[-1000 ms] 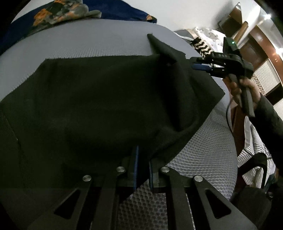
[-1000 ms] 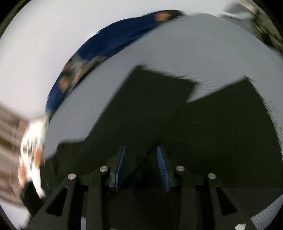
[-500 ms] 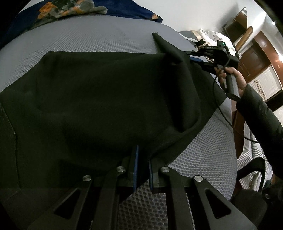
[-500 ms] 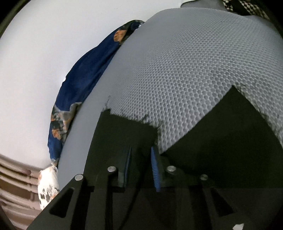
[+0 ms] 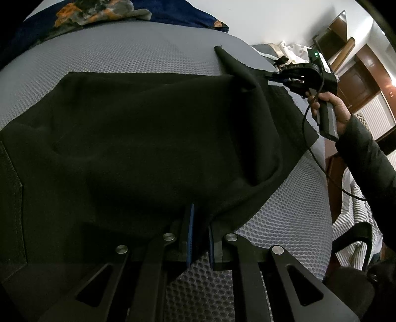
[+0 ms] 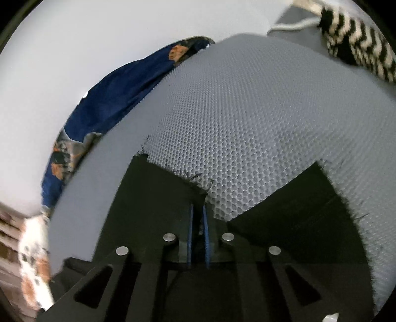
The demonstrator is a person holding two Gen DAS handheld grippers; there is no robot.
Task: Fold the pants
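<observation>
Since a second ago my right gripper has been closing and now pinches the black pants' frayed hem corner; I see it clamped. Left gripper stays clamped on the near edge over the grey mesh surface.

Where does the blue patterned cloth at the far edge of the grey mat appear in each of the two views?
Left wrist view: the blue patterned cloth lies along the top left, beyond the far edge of the grey mat.
Right wrist view: it runs as a curved band down the upper left, between the mat and the white wall.
Shared landmark: the black pants spread on the honeycomb mat.
</observation>
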